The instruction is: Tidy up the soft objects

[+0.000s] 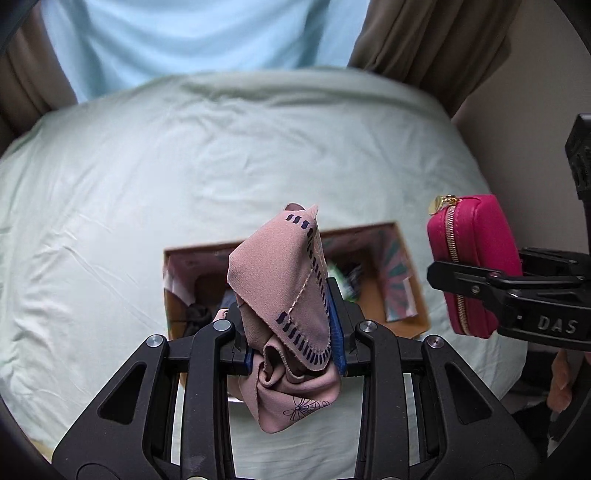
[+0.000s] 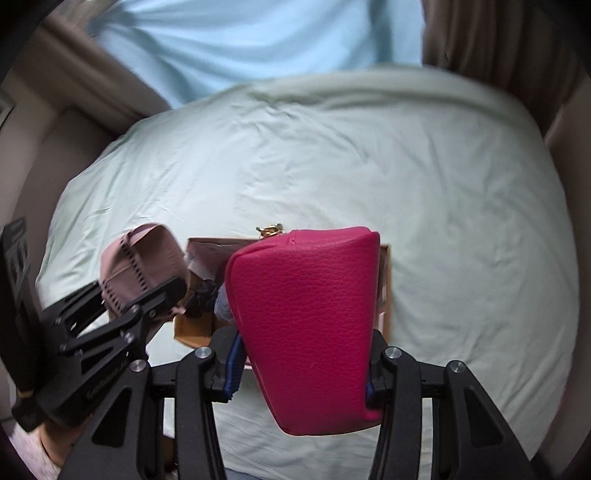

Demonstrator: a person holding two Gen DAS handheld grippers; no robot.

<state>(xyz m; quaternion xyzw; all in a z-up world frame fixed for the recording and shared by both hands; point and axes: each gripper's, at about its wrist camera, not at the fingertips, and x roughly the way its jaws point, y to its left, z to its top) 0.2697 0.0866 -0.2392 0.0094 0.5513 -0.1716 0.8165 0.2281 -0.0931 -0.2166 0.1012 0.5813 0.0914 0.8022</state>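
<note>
My left gripper (image 1: 291, 354) is shut on a dusty-pink cloth (image 1: 284, 291) with dark stitch marks, bunched up between its blue pads. It hangs above an open cardboard box (image 1: 402, 258) on the bed. My right gripper (image 2: 301, 373) is shut on a bright pink zip pouch (image 2: 306, 317) with a gold zipper, also over the box (image 2: 386, 284). In the left wrist view the pouch (image 1: 476, 258) and right gripper (image 1: 480, 284) sit to the right of the cloth. In the right wrist view the cloth (image 2: 140, 254) and left gripper (image 2: 133, 299) sit at left.
The box holds dark and patterned items, partly hidden. It rests on a pale green bedsheet (image 1: 184, 166) that spreads wide around it. Brown curtains (image 1: 436, 33) and a light blue panel (image 1: 203, 33) stand behind the bed. A hand (image 1: 561, 387) shows at the right edge.
</note>
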